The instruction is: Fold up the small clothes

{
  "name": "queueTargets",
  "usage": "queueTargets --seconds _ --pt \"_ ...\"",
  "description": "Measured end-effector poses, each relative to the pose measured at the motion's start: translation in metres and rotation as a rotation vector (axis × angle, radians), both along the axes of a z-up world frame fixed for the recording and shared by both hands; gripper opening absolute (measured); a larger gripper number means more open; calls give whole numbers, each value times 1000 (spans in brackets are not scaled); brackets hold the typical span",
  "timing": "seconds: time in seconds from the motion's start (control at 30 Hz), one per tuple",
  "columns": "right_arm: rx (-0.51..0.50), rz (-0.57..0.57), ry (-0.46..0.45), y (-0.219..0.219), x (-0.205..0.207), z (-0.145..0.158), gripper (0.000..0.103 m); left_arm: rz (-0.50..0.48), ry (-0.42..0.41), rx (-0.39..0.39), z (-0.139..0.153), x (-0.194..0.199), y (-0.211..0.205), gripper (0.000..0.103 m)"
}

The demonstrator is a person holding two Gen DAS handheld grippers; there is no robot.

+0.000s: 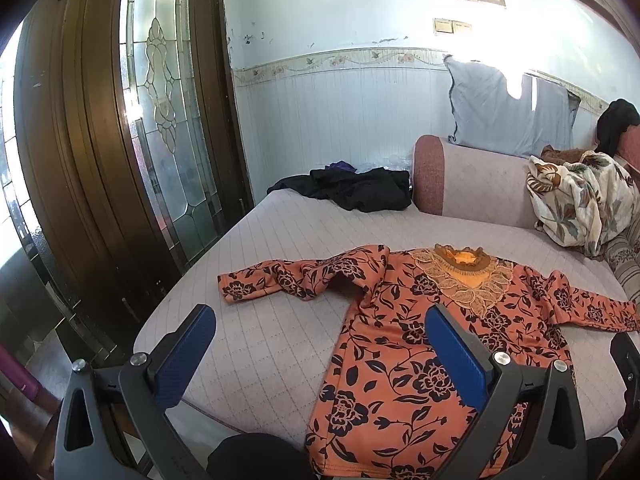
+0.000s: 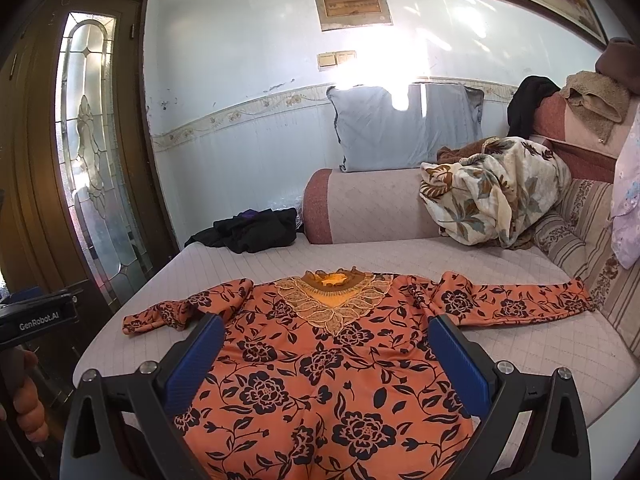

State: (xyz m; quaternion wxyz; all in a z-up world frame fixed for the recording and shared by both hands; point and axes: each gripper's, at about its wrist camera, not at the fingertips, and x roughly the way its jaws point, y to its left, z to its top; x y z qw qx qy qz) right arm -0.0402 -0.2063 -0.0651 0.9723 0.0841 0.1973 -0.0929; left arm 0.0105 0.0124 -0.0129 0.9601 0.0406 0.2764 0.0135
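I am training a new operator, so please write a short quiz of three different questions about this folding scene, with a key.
1. True or false: the orange floral top lies spread flat with both sleeves out.
2. Multiple choice: the black clothes lie (A) on the top, (B) at the far corner of the cushion near the door, (C) on the floor.
3. Fill in: the fingers of the left gripper and the right gripper are both ____.

Key: 1 true; 2 B; 3 open.
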Motion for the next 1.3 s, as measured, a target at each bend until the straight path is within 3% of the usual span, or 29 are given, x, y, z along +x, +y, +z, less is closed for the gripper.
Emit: queueTargets --seconds 1.3 --pt "4 -1 20 3 4 -2 103 8 3 -8 -3 4 5 103"
